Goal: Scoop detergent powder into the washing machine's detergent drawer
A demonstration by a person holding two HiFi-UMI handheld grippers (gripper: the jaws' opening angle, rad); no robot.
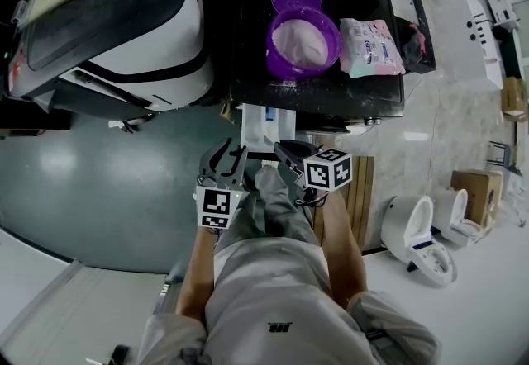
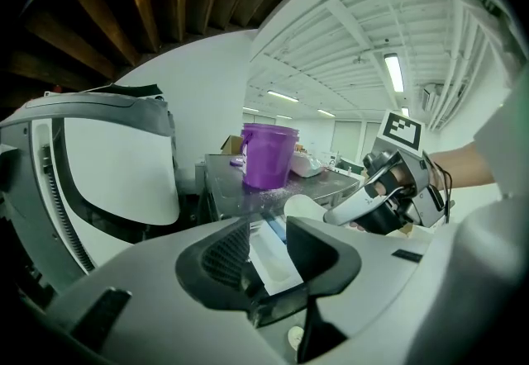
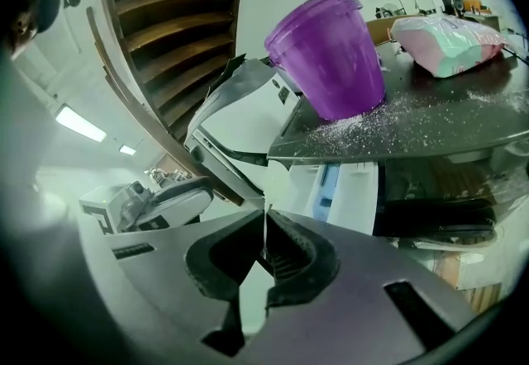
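Detergent drawer [image 1: 258, 127] half hidden under black top [image 1: 331, 92] (compartments unreadable).

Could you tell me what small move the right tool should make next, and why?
Probably ease the right tool forward over the open detergent drawer: it is shut on the scoop, which hangs close to that drawer. Whether the scoop is loaded cannot be seen.

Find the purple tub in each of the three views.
Head view: the purple tub sits upper middle, on the dark top.
Left gripper view: tub at centre, beyond the jaws.
Right gripper view: tub upper right of centre.
Shared landmark: the white drawer, open below that top.
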